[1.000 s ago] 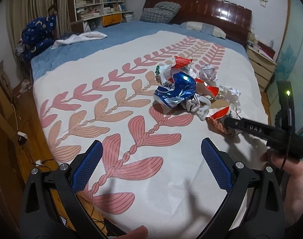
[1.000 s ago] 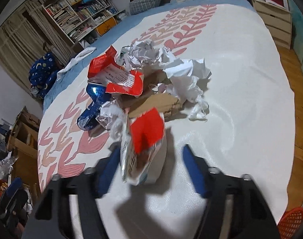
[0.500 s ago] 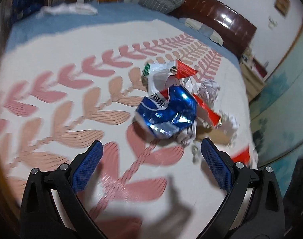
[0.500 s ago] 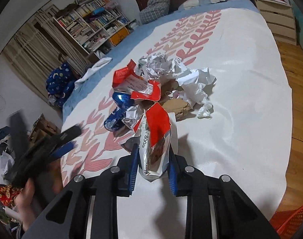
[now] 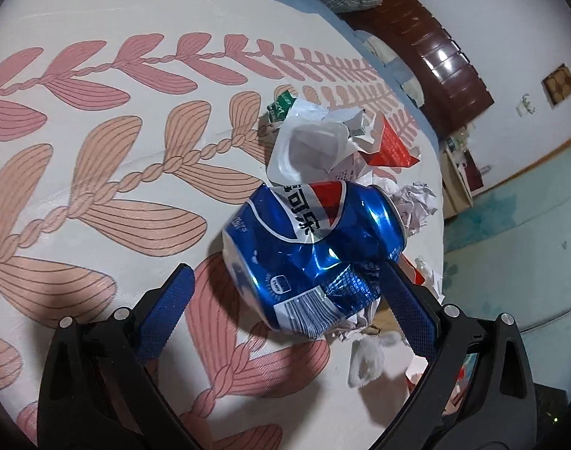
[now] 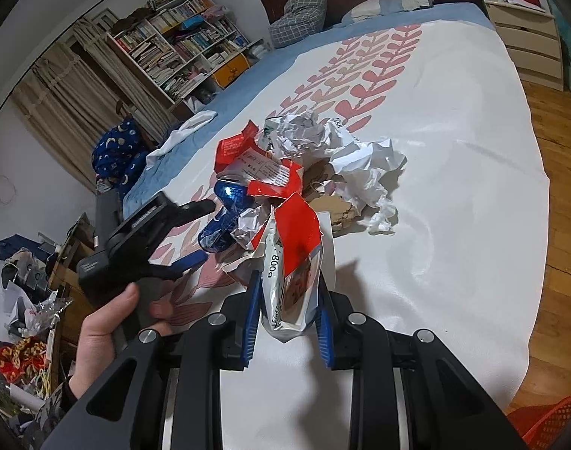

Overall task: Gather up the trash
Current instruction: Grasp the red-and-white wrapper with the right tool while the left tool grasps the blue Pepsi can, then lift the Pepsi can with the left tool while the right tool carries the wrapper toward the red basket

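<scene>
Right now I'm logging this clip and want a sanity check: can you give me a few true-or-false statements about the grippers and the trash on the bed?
1. The right gripper is shut on a red and silver bag. True.
2. The left gripper is clamped tight on the can. False: its jaws stand wide open around the crushed blue can.
3. The trash lies on a bare wooden floor. False: it lies on the bed.
4. Crumpled white paper sits in the pile. True.

Blue crushed can [image 5: 311, 247]; red-and-silver packet [image 6: 291, 262]; white bedspread [image 5: 98, 172] (pink leaf pattern).
</scene>
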